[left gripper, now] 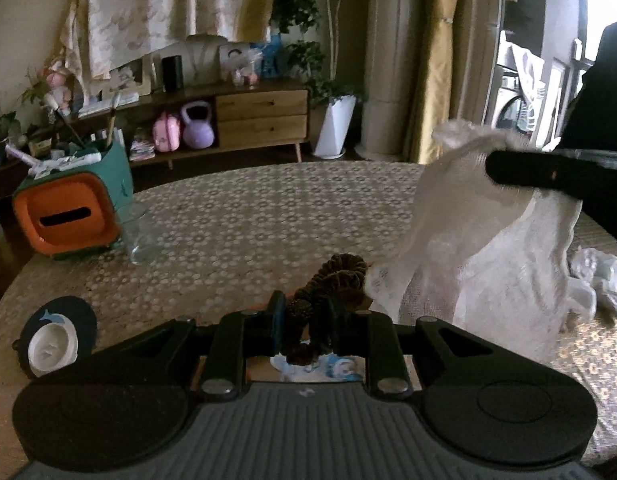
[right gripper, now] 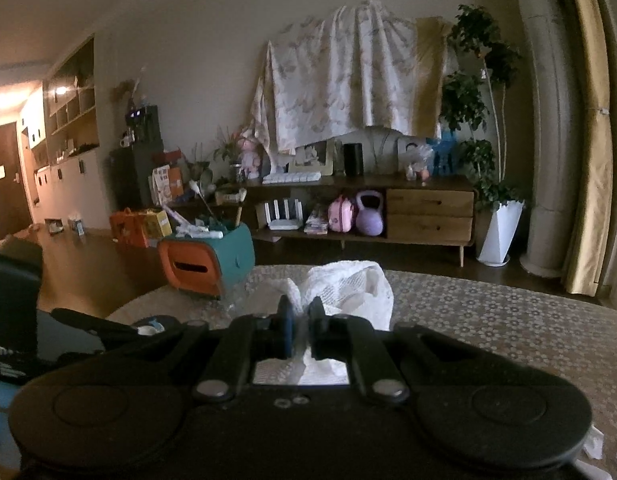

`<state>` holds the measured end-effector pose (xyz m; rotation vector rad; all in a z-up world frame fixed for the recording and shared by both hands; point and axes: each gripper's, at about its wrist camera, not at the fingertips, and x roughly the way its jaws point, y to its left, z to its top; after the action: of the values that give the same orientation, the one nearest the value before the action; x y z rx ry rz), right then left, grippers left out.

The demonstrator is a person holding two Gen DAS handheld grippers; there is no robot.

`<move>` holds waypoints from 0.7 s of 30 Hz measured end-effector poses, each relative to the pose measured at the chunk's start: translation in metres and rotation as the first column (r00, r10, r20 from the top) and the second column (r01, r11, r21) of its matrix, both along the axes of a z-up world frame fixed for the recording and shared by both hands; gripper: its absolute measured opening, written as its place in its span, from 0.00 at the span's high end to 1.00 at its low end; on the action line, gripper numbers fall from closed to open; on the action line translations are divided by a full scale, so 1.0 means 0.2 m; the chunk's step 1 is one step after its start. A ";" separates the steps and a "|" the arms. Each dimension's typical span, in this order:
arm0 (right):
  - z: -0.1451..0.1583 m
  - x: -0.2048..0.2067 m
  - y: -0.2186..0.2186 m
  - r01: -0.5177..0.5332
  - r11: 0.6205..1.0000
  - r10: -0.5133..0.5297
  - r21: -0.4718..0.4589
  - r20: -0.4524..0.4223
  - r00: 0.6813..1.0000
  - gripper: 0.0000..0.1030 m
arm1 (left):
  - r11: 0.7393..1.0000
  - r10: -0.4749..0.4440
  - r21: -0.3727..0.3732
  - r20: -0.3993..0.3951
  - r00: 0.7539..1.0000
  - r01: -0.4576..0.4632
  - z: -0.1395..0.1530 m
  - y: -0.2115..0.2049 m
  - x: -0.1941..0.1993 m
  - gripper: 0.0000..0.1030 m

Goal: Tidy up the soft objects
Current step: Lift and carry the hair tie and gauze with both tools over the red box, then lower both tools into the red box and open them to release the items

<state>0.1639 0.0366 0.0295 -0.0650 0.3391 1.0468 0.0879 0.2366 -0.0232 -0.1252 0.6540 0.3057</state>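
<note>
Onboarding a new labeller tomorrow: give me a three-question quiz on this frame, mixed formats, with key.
1. True or false: the left claw is shut on a dark brown ruffled fabric scrunchie.
2. What does the right claw hold? A) clear glass jar B) thin white gauzy cloth C) purple kettlebell
3. Fill in: the orange-and-teal plastic box stands on the round table with the patterned lace cover, beside a clear ____ jar.

Key: 1 true; 2 B, the thin white gauzy cloth; 3 glass.
</note>
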 end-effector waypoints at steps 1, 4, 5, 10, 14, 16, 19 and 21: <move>-0.02 0.01 0.03 -0.005 1.000 0.005 -0.014 -0.003 1.000 0.93 | 1.000 0.004 0.002 -0.005 1.000 -0.004 -0.01 0.01 0.01 0.79; -0.10 0.01 0.09 -0.026 0.997 0.026 -0.066 0.002 1.000 0.93 | 1.000 0.012 0.008 -0.021 1.000 -0.012 -0.05 0.04 0.04 0.79; -0.13 0.01 0.11 -0.034 0.996 0.034 -0.080 -0.002 0.999 0.93 | 1.000 0.012 0.005 -0.028 1.000 -0.012 -0.07 0.05 0.05 0.79; -0.25 -0.01 0.17 -0.085 0.985 0.080 -0.150 -0.041 0.996 0.93 | 1.000 0.016 -0.005 -0.050 0.999 -0.016 -0.14 0.07 0.09 0.79; -0.33 -0.04 0.18 -0.135 0.971 0.122 -0.197 -0.075 0.990 0.93 | 1.000 0.006 -0.013 -0.063 0.998 -0.007 -0.18 0.08 0.12 0.79; -0.36 -0.06 0.19 -0.161 0.963 0.144 -0.218 -0.093 0.985 0.93 | 1.000 -0.002 -0.017 -0.070 0.998 0.000 -0.21 0.08 0.14 0.79; -0.41 -0.08 0.21 -0.185 0.952 0.160 -0.245 -0.116 0.980 0.93 | 1.000 -0.011 -0.026 -0.083 0.996 0.009 -0.23 0.07 0.16 0.79; -0.45 -0.08 0.23 -0.197 0.947 0.164 -0.255 -0.145 0.976 0.93 | 0.999 -0.012 -0.032 -0.091 0.996 0.010 -0.25 0.07 0.17 0.79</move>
<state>0.1485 0.0819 -0.0598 -0.2810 0.5946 1.1842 0.1219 0.2514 -0.0742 -0.1387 0.7500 0.2917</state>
